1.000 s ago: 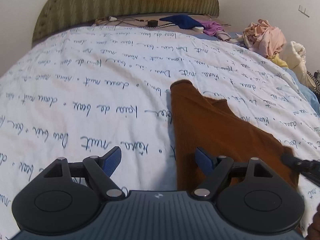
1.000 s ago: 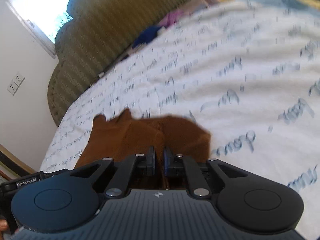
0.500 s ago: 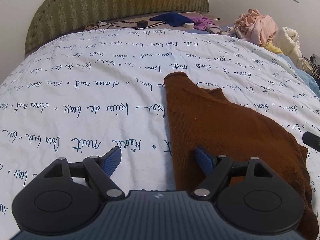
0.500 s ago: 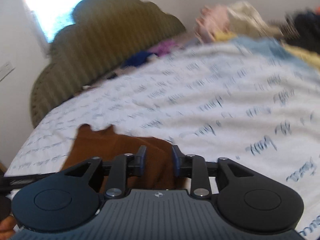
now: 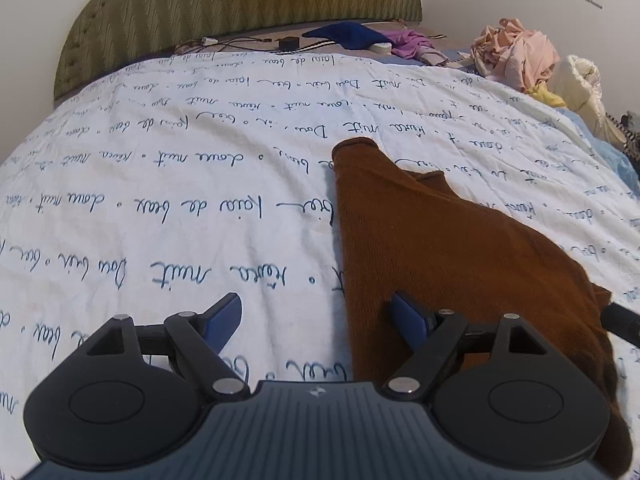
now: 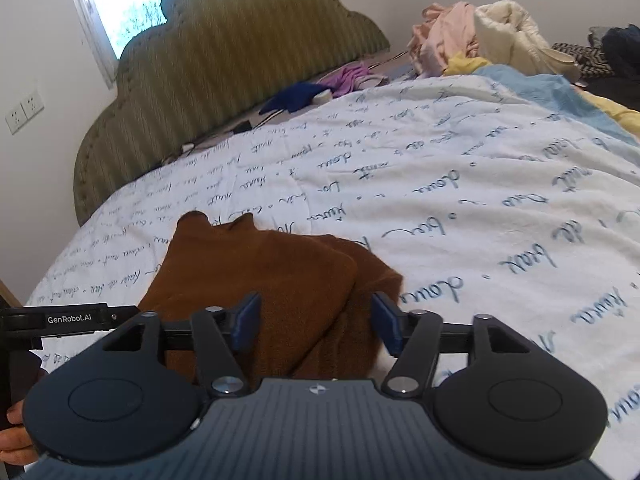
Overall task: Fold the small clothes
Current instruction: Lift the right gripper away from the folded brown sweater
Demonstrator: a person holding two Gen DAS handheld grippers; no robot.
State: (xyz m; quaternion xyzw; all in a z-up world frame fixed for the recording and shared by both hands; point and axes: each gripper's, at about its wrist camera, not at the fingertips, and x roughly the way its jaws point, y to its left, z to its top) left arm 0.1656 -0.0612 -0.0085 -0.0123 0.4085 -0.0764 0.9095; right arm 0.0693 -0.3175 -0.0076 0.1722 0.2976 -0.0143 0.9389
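A small brown knit garment (image 5: 452, 256) lies folded on the white bedspread with blue script (image 5: 180, 208), one corner pointing toward the headboard. My left gripper (image 5: 316, 316) hovers open over its left edge, the right pad above the cloth, the left pad above the bedspread. In the right wrist view the same brown garment (image 6: 264, 272) lies flat with a folded layer on top. My right gripper (image 6: 316, 320) is over its near right part, jaws opening, cloth below them but not pinched. The left gripper's body (image 6: 72, 318) shows at the left edge.
A green padded headboard (image 5: 240, 12) stands at the far end. Cables, a blue cloth (image 5: 348, 34) and a purple cloth (image 5: 412, 42) lie in front of it. A heap of pink, cream and yellow clothes (image 5: 520, 56) sits at the far right. A window (image 6: 128, 4) is left of the headboard.
My right gripper went from shut on the brown cloth to open, letting it go, and drew back slightly. The garment now lies flat. The left gripper stayed open and nearly still.
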